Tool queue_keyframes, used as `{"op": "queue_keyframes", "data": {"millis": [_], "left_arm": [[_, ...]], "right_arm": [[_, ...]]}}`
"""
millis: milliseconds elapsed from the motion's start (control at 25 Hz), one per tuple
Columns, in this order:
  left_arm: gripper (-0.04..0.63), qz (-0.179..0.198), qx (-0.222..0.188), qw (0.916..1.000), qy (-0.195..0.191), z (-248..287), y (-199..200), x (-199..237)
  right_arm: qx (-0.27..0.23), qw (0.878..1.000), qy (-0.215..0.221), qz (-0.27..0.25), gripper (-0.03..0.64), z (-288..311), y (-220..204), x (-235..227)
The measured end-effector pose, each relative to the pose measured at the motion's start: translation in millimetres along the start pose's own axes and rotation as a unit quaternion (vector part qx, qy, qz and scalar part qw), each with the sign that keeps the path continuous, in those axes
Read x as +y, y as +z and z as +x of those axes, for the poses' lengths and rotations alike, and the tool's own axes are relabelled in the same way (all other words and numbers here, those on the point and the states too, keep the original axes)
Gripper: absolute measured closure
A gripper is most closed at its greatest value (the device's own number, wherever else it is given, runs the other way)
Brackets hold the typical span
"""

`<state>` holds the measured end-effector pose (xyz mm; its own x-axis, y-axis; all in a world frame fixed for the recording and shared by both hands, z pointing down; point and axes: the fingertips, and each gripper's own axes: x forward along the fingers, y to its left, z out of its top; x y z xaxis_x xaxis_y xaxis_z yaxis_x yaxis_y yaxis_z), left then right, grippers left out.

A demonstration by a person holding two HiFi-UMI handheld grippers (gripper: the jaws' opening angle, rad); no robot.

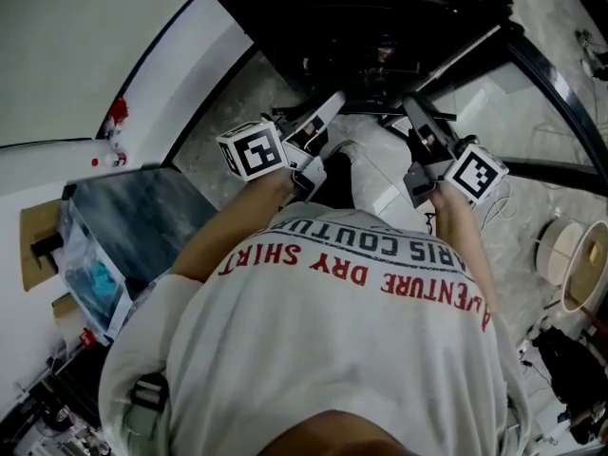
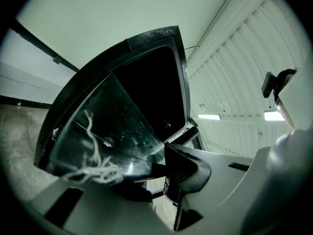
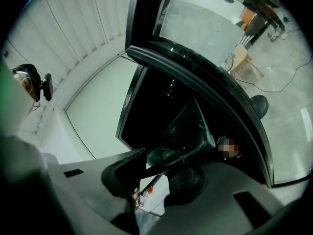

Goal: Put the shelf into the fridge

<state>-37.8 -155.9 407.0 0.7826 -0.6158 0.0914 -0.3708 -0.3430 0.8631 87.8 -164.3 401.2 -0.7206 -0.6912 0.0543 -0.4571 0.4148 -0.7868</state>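
I am clamping the left gripper [image 2: 161, 173] and the right gripper [image 3: 159, 168] on the near edge of the glass shelf [image 2: 107, 131]. Its long side is running across from one gripper to the other. Its far edge is pointing into the dark, open fridge [image 1: 380, 8] ahead.

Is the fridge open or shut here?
Open: the fridge shows its dark inside behind the shelf in both gripper views.

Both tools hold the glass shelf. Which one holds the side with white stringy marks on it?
The left tool: in its view white stringy marks show on the shelf beside its jaws; none show near the right tool.
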Motion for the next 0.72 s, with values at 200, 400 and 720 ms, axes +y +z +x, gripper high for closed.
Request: {"op": "queue_keyframes", "data": {"millis": [200,400,720], "left_arm": [[0.495,-0.007,0.006,0.9999,0.006,14.8,8.1,17.6],[0.495,-0.004,0.008,1.0000,-0.002,21.0,14.3,16.3],[0.495,0.001,0.006,1.0000,-0.004,23.6,18.3,19.6]], "right_arm": [[-0.002,1.000,-0.004,0.007,0.502,13.3,6.5,-17.3],[-0.005,1.000,-0.007,0.005,0.502,17.1,12.0,-19.9],[-0.013,1.000,-0.011,0.002,0.503,20.0,16.2,-20.8]]}}
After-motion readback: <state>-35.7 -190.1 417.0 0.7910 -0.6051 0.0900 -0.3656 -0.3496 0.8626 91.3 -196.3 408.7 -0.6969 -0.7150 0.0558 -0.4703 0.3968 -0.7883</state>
